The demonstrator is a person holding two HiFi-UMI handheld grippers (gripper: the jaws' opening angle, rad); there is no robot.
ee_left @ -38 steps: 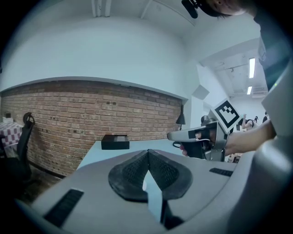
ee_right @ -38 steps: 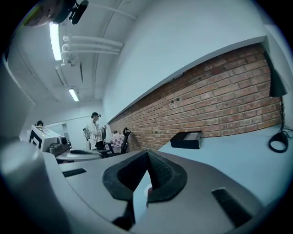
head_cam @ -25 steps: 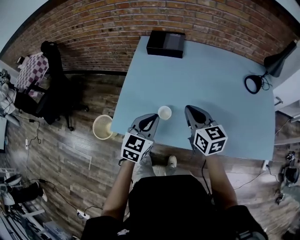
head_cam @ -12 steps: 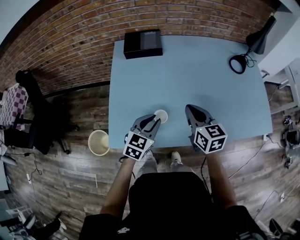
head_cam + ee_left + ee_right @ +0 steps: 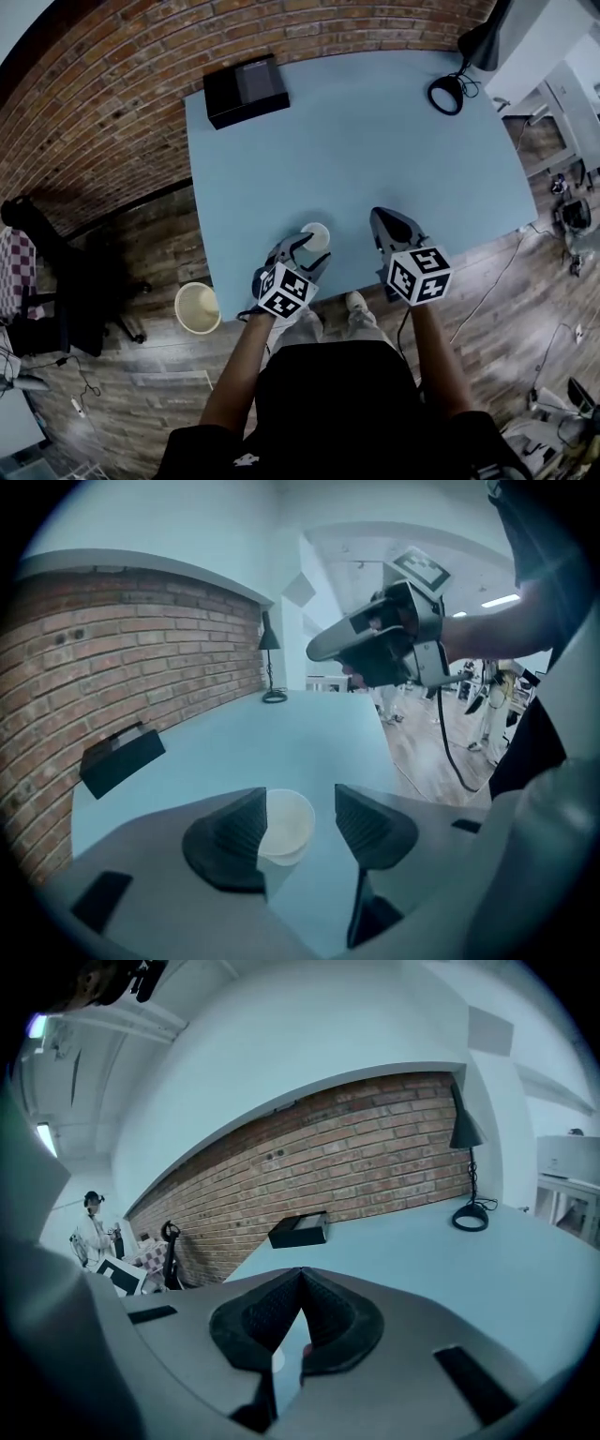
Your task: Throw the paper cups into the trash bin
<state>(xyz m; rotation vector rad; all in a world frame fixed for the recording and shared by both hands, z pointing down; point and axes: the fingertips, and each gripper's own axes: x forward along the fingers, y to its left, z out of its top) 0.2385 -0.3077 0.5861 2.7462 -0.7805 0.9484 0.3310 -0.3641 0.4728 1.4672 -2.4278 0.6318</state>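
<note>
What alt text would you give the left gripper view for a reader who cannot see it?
The left tongs are opening, a white cup between them on a blue table. The right tongs hover beyond; a black box sits left, by a brick wall.

Nothing readable is showing anywhere: no words, brands or numbers. Coded square markers are showing on the cube (image 5: 284, 292) of the left gripper (image 5: 312, 246) and on that of the right gripper (image 5: 384, 223).

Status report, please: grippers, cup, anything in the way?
Left gripper jaws opening, paper cup between them. Right gripper shut. Trash bin on floor, nothing blocking.
</note>
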